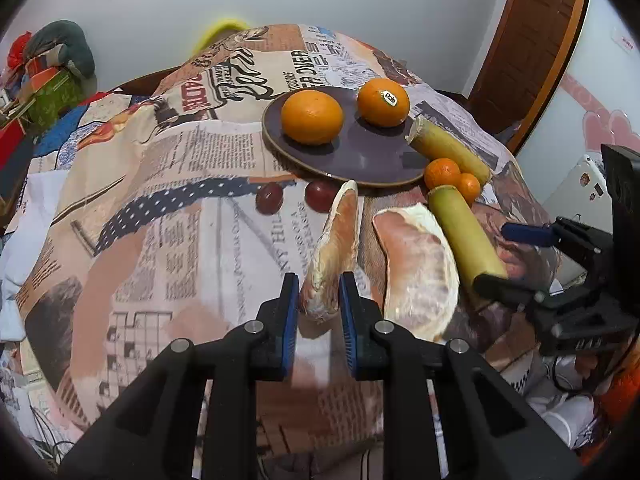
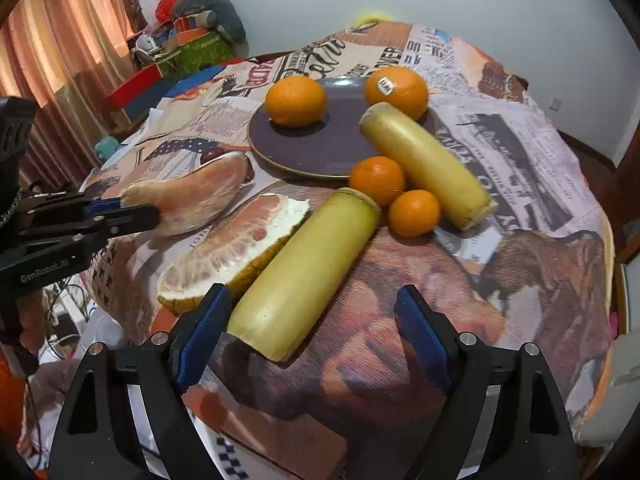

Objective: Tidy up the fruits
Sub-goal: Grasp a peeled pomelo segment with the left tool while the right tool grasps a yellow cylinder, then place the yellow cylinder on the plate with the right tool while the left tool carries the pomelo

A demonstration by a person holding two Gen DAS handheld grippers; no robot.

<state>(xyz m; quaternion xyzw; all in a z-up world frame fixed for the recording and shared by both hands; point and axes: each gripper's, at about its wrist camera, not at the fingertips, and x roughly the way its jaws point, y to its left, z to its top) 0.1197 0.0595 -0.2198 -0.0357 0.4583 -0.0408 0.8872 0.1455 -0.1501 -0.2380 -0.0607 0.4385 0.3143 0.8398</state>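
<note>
My left gripper point(image 1: 319, 294) is shut on a peeled pomelo wedge point(image 1: 334, 248), held just above the cloth; it also shows in the right wrist view point(image 2: 188, 196). A second pomelo piece point(image 1: 416, 272) lies beside it. A purple plate point(image 1: 360, 156) holds two oranges point(image 1: 312, 117), point(image 1: 383, 102). Two sugarcane pieces point(image 2: 308, 268), point(image 2: 428, 164) and two small mandarins point(image 2: 377, 179), point(image 2: 414, 212) lie near the plate. My right gripper point(image 2: 312, 332) is open, its jaws either side of the near cane's end.
Two dark red grapes point(image 1: 269, 198), point(image 1: 320, 195) lie on the newspaper-print cloth point(image 1: 180, 216) in front of the plate. Boxes and clutter point(image 2: 180, 48) stand at the far left. The table edge drops off at the near side.
</note>
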